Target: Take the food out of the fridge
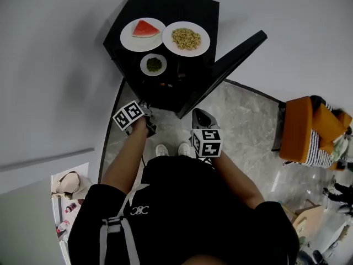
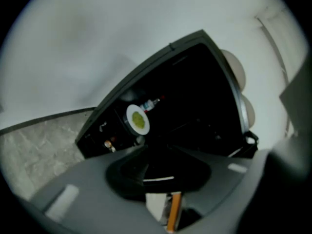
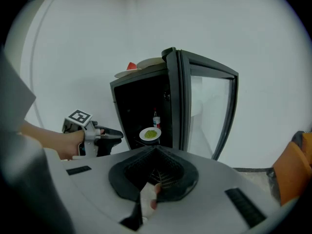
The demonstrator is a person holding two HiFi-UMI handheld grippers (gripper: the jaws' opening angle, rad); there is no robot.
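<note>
The black fridge (image 1: 165,87) stands with its door (image 1: 237,57) swung open to the right. Inside, a small white plate of green food (image 3: 150,134) sits on a shelf beside a small bottle (image 3: 156,119); the same plate (image 2: 138,119) shows in the left gripper view. On the fridge top rest a plate with a watermelon slice (image 1: 143,33) and a plate of grains (image 1: 186,38). My left gripper (image 1: 148,127) is low in front of the opening, short of the plate, its jaws a little apart and empty. My right gripper (image 1: 199,116) is beside it, shut and empty.
The glass door (image 3: 209,111) juts out to the right of the opening. A white wall is behind and left of the fridge. An orange chair (image 1: 303,128) stands at the right on the marble floor (image 1: 248,126). My shoes (image 1: 172,149) are just in front of the fridge.
</note>
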